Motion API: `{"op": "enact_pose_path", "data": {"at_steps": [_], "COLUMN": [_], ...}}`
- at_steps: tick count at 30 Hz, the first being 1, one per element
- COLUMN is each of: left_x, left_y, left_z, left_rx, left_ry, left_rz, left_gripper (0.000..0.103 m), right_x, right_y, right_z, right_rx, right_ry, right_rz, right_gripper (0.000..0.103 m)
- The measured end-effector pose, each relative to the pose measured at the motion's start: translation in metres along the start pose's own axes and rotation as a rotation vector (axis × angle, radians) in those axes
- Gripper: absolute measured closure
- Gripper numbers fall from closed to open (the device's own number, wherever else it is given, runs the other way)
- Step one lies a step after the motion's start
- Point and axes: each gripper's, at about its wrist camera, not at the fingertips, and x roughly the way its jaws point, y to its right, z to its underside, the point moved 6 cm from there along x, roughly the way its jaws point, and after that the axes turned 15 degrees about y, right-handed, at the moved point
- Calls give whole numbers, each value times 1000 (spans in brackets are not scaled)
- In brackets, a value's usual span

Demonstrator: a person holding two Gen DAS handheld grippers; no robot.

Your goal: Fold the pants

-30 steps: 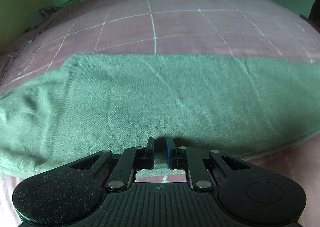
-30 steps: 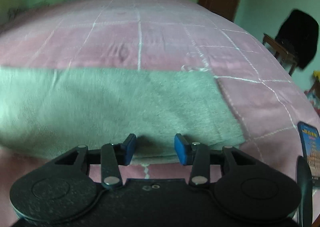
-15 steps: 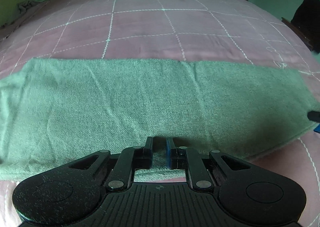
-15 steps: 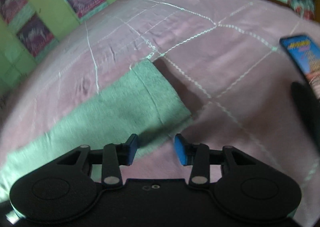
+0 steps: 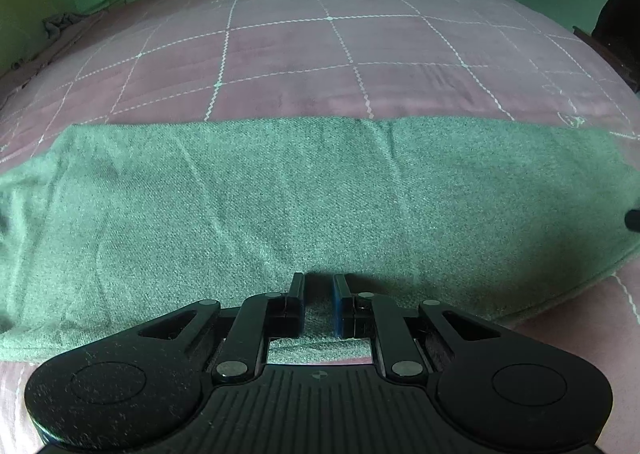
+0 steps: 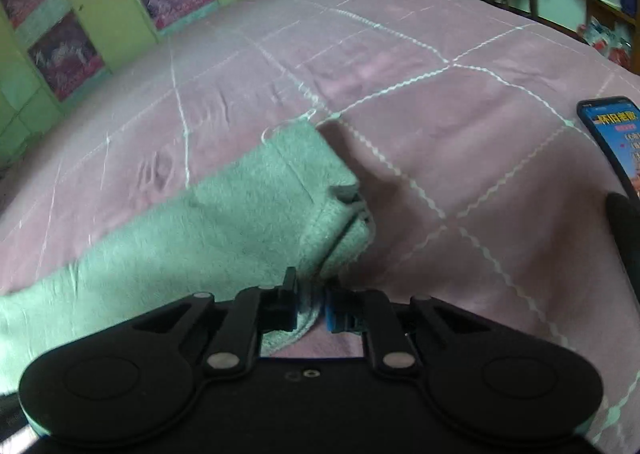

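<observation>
two grippers, one pair of green pants

one pair of pants (image 5: 320, 194) lies folded in a long band across the pink checked bedspread (image 5: 320, 54). the left gripper (image 5: 319, 304) has its jaws narrow, pinching the near edge of the cloth. the right gripper (image 6: 311, 304) has just been closing its jaws, now tight on the near corner at the end of the pants (image 6: 240, 222). one phone (image 6: 612, 134) lies on the bedspread (image 6: 440, 114) well to the right, screen lit.

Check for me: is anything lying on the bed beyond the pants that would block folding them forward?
Nothing visible. Both grippers, left gripper and right gripper, are shut on the near edge of the pants. The pink quilt beyond looks bare; the phone lies off to the right.
</observation>
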Motion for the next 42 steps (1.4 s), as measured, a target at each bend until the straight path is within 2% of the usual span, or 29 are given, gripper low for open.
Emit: {"op": "enact_pose_path", "data": {"at_steps": [4, 7, 13, 17, 21, 27, 28, 29, 31, 34, 36, 38, 40, 41, 42], "left_x": [-5, -8, -20, -25, -29, -33, -33, -33, -30, -25, -21, -16, -12, -14, -16], "left_y": [-16, -36, -87, -126, -156, -187, -190, -192, -194, -192, -183, -172, -161, -158, -156], "left_z": [-10, -13, -10, -9, -5, 3, 4, 5, 7, 8, 7, 7, 8, 8, 7], "left_rx": [-94, -125, -159, -208, -244, -309, -325, -349, -420, -523, -551, -567, -593, -607, -620], "left_ry": [-22, -32, -9, 3, 10, 13, 9, 4, -12, -40, -54, -73, -83, -78, -56], "left_rz": [44, 36, -16, -54, -85, -109, -98, -83, -31, 54, 93, 127, 157, 158, 151], "left_gripper": [91, 91, 91, 91, 91, 91, 91, 91, 91, 91, 91, 90, 83, 69, 46], "right_x": [-15, -27, -32, -38, -51, -56, -54, -51, -39, -45, -53, -65, -74, -76, -78], "right_y": [-17, -38, -84, -127, -181, -253, -264, -272, -276, -277, -272, -260, -243, -237, -228], "right_z": [-15, -22, -19, -18, -1, 54, 67, 81, 108, 114, 103, 86, 70, 63, 57], "right_rx": [-21, -76, -138, -187, -264, -335, -350, -366, -415, -463, -436, -390, -358, -339, -321], "right_ry": [60, 92, 106, 115, 113, 14, -21, -59, -150, -146, -137, -88, -43, -27, -16], "right_rz": [-24, -57, -121, -206, -307, -472, -494, -501, -465, -500, -528, -528, -500, -490, -482], "right_gripper": [91, 91, 91, 91, 91, 91, 89, 80, 67, 47, 46, 46, 46, 45, 45]}}
